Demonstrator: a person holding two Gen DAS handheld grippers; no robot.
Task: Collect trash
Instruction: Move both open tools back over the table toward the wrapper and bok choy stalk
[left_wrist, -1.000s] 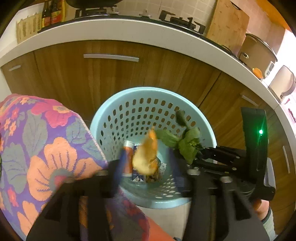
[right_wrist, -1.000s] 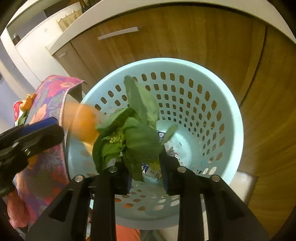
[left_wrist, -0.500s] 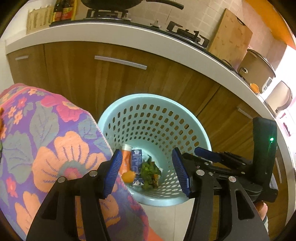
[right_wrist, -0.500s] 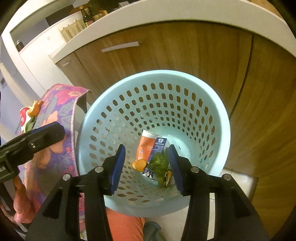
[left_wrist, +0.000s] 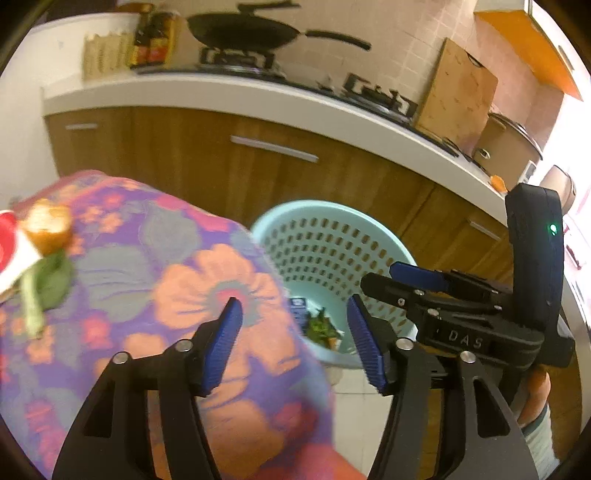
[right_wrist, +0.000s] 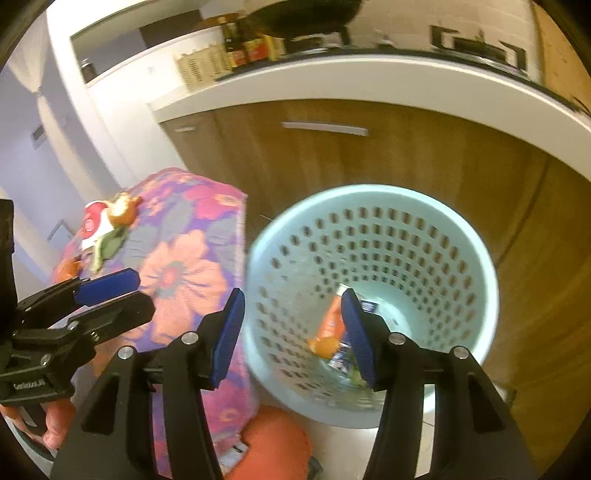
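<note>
A light blue perforated trash basket (left_wrist: 328, 236) (right_wrist: 424, 236) stands on the floor by the cabinets. Inside lie an orange carton (right_wrist: 332, 317), a piece of orange peel (right_wrist: 324, 347), a blue pack (left_wrist: 297, 308) and green leaves (left_wrist: 320, 326). My left gripper (left_wrist: 295, 347) is open and empty above the edge of the floral cloth. My right gripper (right_wrist: 291, 332) is open and empty over the basket's near rim. On the cloth's far left lie more orange peel (left_wrist: 48, 225) (right_wrist: 123, 212), a green leaf with stalk (left_wrist: 51, 284) (right_wrist: 109, 245) and a red-and-white wrapper (left_wrist: 9, 251) (right_wrist: 90, 225).
A floral cloth (left_wrist: 166, 295) (right_wrist: 184, 266) covers a raised surface left of the basket. Wooden cabinets (left_wrist: 258, 173) under a white counter (left_wrist: 258, 98) stand behind. A wok (left_wrist: 251, 31), hob, cutting board (left_wrist: 456, 88) and pots sit on the counter.
Both grippers let go of their trash, the peel and the greens, which now lie in the basket. Both have since drawn back and swung left, bringing the cloth's far trash into view.
</note>
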